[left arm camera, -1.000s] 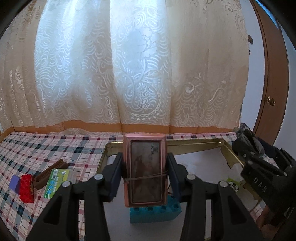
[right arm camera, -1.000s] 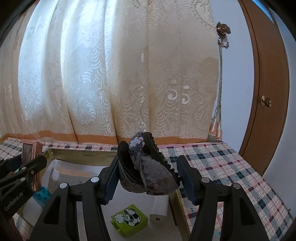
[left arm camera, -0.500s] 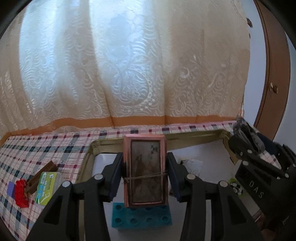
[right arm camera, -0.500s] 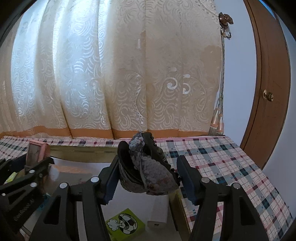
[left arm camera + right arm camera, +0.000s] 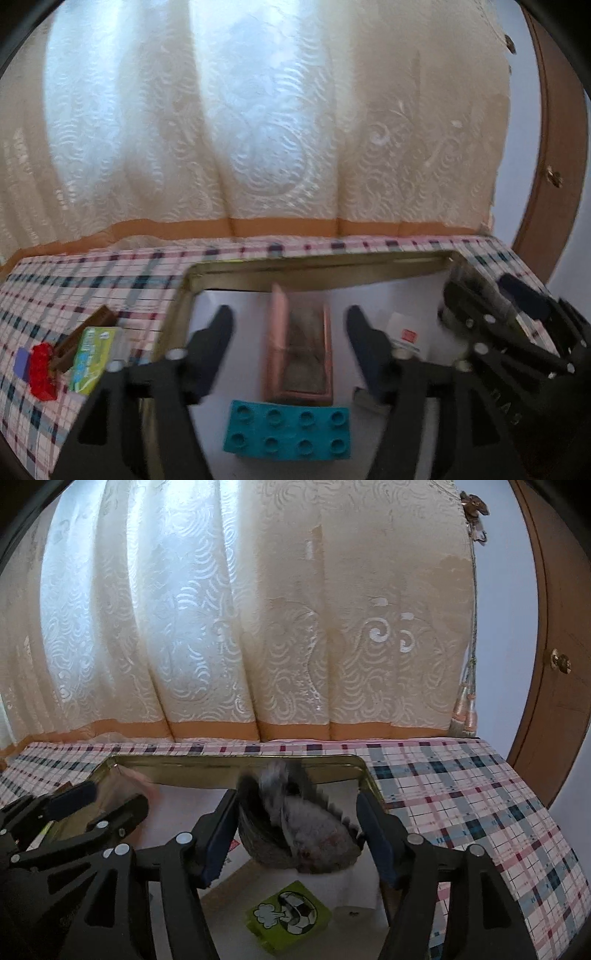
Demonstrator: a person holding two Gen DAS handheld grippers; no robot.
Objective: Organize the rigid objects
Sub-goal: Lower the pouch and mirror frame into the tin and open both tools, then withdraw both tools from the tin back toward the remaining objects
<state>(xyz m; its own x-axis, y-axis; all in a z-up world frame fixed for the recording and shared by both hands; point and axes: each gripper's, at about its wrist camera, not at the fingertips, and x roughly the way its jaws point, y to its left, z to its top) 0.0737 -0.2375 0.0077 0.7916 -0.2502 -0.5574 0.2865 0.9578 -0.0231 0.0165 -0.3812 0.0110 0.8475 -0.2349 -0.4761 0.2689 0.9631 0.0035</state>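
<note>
Lying free between just-opened left jaws, pink frame [image 5: 299, 350]; only right view shows glittery clip [image 5: 299, 834] between widening jaws, grip unclear.

Little could be read. On the side of the right gripper [image 5: 517, 328], seen from the left wrist, raised letters looked like "DAS", blurred and turned sideways. The green card [image 5: 91, 354] on the checked cloth carried print too smeared to make out. The lime tile [image 5: 290, 917] showed only a football drawing, no words.
</note>
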